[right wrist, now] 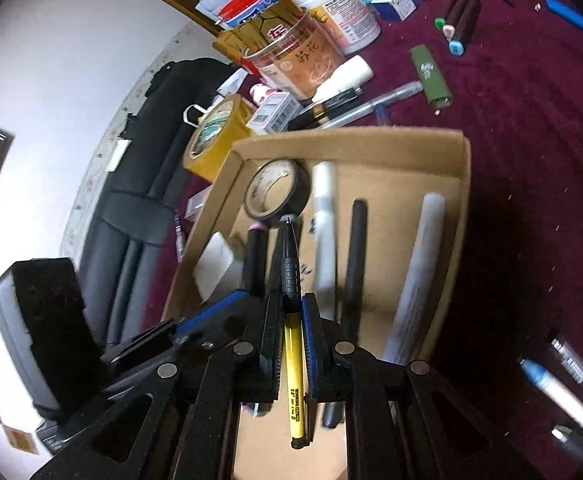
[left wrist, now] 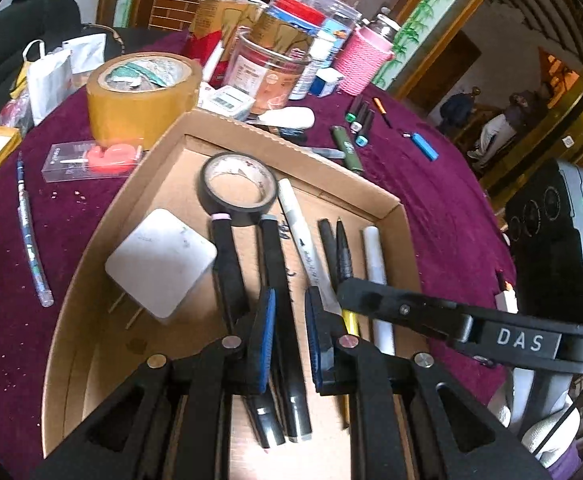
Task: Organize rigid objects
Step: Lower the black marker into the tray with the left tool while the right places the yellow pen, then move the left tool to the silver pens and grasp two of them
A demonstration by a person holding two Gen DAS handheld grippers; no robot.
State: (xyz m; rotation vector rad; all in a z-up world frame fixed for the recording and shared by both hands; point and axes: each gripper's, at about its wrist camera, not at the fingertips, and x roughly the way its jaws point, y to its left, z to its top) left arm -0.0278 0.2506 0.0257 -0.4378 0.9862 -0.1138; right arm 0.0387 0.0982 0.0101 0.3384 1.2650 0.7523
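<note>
- right gripper (right wrist: 291,322): pinching yellow pen (right wrist: 294,376), over cardboard tray (right wrist: 465,184)
- left gripper (left wrist: 290,320): jaws nearly together, nothing gripped, above black markers (left wrist: 277,272) in tray

Both tilt steeply down — left gripper (left wrist: 290,336) nearly closed, empty; right gripper (right wrist: 291,336) clamped on something.

Matt cardboard tray (left wrist: 387,200) rests on plush maroon cloth (left wrist: 443,208); brown tape (left wrist: 139,100) glossy.

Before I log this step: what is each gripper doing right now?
Left gripper: shut, nothing between its pads.
Right gripper: shut on the yellow pen, above the cardboard box.
</note>
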